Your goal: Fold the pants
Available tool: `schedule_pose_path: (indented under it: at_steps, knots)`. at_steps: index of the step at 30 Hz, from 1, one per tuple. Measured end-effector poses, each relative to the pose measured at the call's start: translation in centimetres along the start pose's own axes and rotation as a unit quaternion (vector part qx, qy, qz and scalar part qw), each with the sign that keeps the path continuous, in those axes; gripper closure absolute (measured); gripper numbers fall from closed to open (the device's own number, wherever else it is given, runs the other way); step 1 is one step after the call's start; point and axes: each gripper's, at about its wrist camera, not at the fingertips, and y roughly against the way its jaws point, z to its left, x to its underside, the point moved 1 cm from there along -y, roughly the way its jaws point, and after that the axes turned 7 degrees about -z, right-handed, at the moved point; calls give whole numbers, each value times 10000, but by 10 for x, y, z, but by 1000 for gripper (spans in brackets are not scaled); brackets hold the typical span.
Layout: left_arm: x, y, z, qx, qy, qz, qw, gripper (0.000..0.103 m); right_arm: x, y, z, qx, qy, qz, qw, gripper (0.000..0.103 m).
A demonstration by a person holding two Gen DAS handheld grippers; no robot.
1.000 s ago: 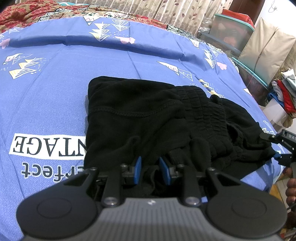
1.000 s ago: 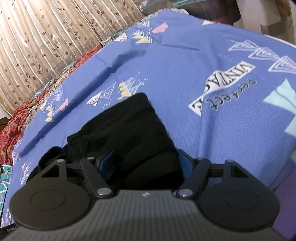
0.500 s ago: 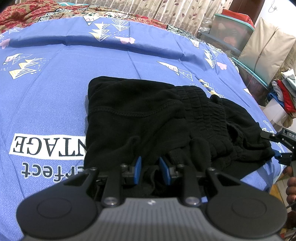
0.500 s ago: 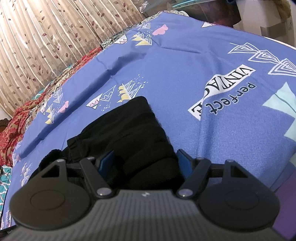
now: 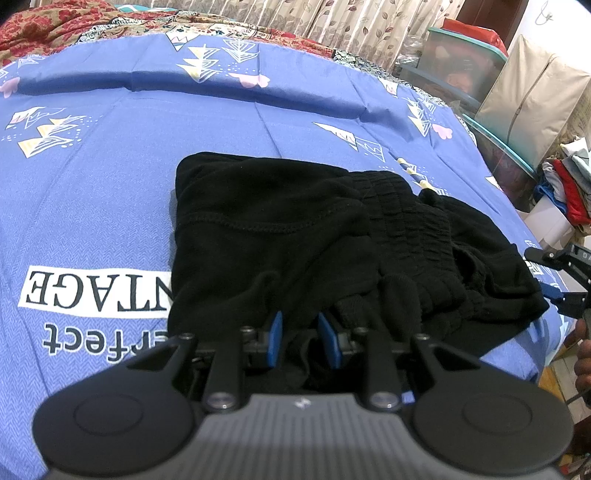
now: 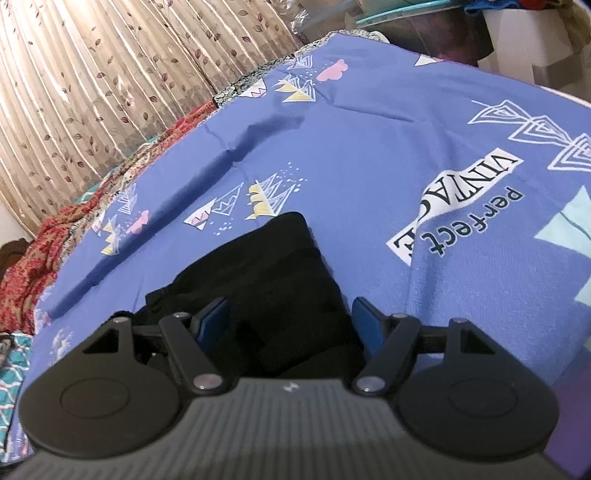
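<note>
Left gripper point(image 5: 300, 334): jaws drawn close, blue pads clenched on a bunched fold at the near edge of the black pants point(image 5: 295, 236). The fabric rises between the pads and fills the gap.

Right gripper point(image 6: 291, 325): jaws spread wide, straddling a thick roll of the pants point(image 6: 266, 288). Whether the pads press the cloth cannot be told — the fabric spans the gap, but contact is not clear. In the left view this gripper point(image 5: 554, 280) sits at 3 o'clock, at the pants' right edge.

The pants lie in a folded, rumpled heap on the blue sheet point(image 5: 110, 177), near the bed's front edge, the elastic waistband point(image 5: 410, 221) toward 2 o'clock of the heap. Printed lettering point(image 5: 92, 291) lies at 9 o'clock.

Beyond, at 12 o'clock — a red patterned cover point(image 5: 55, 33), then curtains point(image 5: 369, 29). Storage bins point(image 5: 461, 62) stand at 1 o'clock.
</note>
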Motion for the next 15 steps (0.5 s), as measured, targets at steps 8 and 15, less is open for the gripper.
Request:
schedule_pose_path:
  at_steps: [8, 15]
  knots:
    - [0, 0, 0, -13, -19, 6, 10000, 78, -12, 3, -8, -40, -2, -137, 9999, 28]
    - [-1, -1, -3, -49, -52, 29, 10000, 78, -4, -6, -23, -75, -412, 149, 9990, 28]
